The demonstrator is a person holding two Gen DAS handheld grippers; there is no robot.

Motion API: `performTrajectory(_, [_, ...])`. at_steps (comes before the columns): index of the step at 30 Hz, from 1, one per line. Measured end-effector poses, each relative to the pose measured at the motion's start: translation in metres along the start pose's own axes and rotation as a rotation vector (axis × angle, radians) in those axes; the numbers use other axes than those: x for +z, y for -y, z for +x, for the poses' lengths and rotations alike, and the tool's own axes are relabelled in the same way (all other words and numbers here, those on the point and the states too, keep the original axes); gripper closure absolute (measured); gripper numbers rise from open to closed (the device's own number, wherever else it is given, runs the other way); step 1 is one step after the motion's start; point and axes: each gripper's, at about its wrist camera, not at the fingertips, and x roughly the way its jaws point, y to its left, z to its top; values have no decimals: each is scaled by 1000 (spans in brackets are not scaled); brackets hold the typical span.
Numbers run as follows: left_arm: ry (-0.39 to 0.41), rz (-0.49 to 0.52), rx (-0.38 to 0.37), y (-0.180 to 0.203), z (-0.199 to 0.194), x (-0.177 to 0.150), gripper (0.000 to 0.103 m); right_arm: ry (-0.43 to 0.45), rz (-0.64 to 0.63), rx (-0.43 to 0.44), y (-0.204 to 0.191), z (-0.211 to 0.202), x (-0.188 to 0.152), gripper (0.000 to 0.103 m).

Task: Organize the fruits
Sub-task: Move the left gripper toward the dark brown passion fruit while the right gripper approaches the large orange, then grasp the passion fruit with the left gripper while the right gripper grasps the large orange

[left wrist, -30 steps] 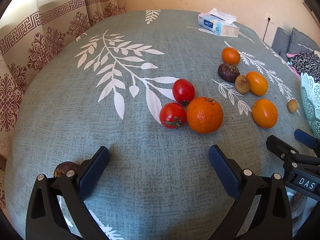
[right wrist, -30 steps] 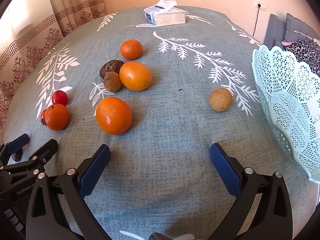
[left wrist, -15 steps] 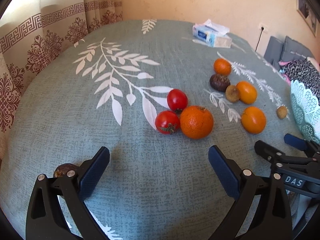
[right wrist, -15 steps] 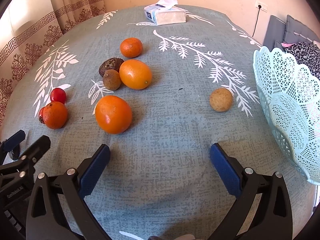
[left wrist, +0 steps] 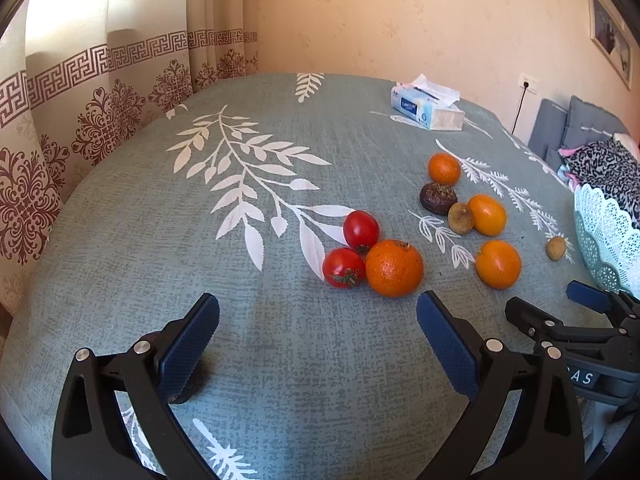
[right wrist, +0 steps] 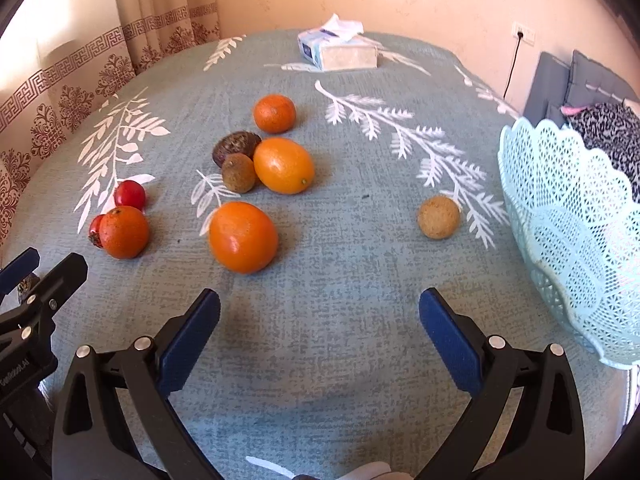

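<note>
Fruits lie on a grey-green tablecloth. Two red tomatoes (left wrist: 361, 229) touch a rough orange (left wrist: 394, 267) just beyond my left gripper (left wrist: 318, 332), which is open and empty. A dark fruit (left wrist: 188, 384) sits mostly hidden behind its left finger. My right gripper (right wrist: 319, 330) is open and empty, low over the cloth. A smooth orange (right wrist: 243, 237) lies just ahead of it to the left. A tan round fruit (right wrist: 438, 216) lies ahead to the right, near the pale blue lace basket (right wrist: 568, 216), which looks empty. Farther back sit a lemon-like orange fruit (right wrist: 284, 165), two brown fruits (right wrist: 239, 172) and a small mandarin (right wrist: 275, 113).
A tissue box (right wrist: 338, 50) stands at the table's far edge near the wall. Patterned curtains (left wrist: 80, 112) hang along the left side. A sofa with a leopard-print cloth (left wrist: 604, 164) is at the right, behind the basket. The right gripper also shows in the left wrist view (left wrist: 556, 316).
Both grippers have lifted and pulled back a little, so the fruits sit lower and farther ahead and more wall shows. Jaws have stayed open. No fruit has moved.
</note>
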Motion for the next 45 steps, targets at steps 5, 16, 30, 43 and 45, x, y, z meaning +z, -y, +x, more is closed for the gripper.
performTrajectory(5, [30, -11, 3, -3, -7, -1, 5, 26, -2, 2, 0, -7, 1, 2])
performTrajectory(16, [61, 28, 39, -7, -18, -3, 5, 96, 30, 105, 4, -20, 3, 2])
performTrajectory(30, [61, -7, 128, -57, -44, -19, 5, 128, 8, 151, -5, -30, 2, 2])
performTrajectory(43, [-67, -82, 79, -75, -23, -31, 44, 109, -9, 169, -10, -26, 0, 2])
performTrajectory(45, [-84, -100, 73, -77, -19, -32, 53, 108, -13, 168, -11, -26, 0, 4])
